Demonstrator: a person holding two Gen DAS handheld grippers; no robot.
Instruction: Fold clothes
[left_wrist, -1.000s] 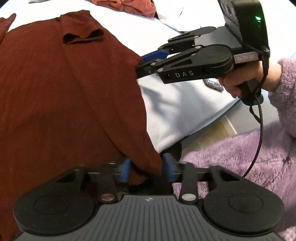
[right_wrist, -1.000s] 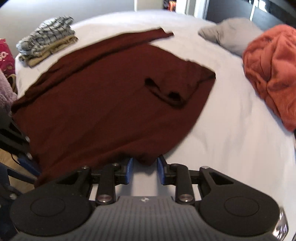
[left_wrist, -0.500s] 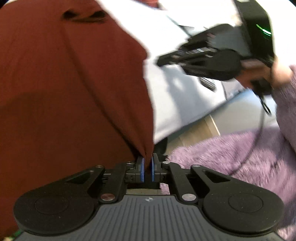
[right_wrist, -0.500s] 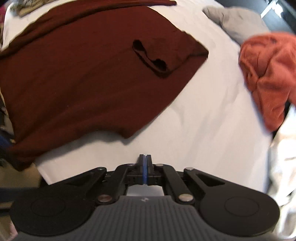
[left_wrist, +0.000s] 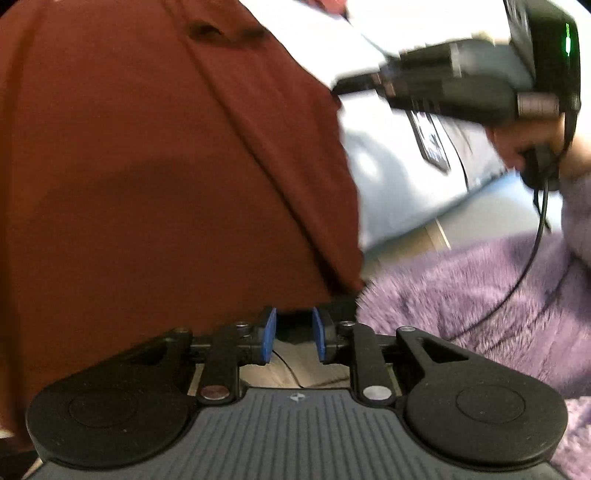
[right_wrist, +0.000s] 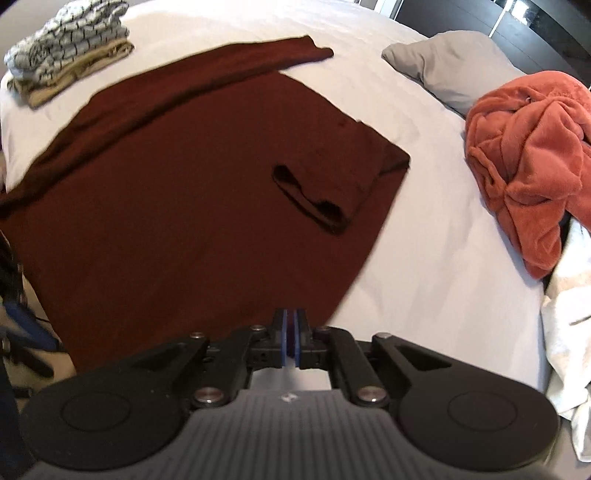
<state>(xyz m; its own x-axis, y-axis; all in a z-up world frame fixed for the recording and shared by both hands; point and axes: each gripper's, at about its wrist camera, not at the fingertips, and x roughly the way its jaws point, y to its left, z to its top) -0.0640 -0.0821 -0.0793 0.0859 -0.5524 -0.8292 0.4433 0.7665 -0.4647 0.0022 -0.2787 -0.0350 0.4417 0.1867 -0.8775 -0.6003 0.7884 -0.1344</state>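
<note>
A dark red long-sleeved shirt (right_wrist: 184, 206) lies spread on the white bed (right_wrist: 424, 240), with one sleeve stretched out at the far side and its neck opening (right_wrist: 306, 199) toward the right. My right gripper (right_wrist: 291, 339) is shut at the shirt's near edge, and a sliver of red cloth shows between its pads. In the left wrist view the same shirt (left_wrist: 166, 166) fills the left half. My left gripper (left_wrist: 292, 332) stands open just under the shirt's hanging corner, with only floor showing between its blue pads (left_wrist: 267, 334). The blurred body of the right gripper (left_wrist: 461, 85) reaches the shirt's edge from the right.
A stack of folded clothes (right_wrist: 70, 48) sits at the bed's far left. A grey pillow (right_wrist: 450, 62), a crumpled orange fleece (right_wrist: 528, 147) and white cloth (right_wrist: 569, 332) lie at the right. A person's fuzzy purple garment (left_wrist: 480, 295) and a cable (left_wrist: 532, 251) are near the bed's edge.
My left gripper, shut on the shirt's corner half a second ago, has opened and the corner is free. My right gripper, shut on nothing then, now pinches the shirt's near edge.
</note>
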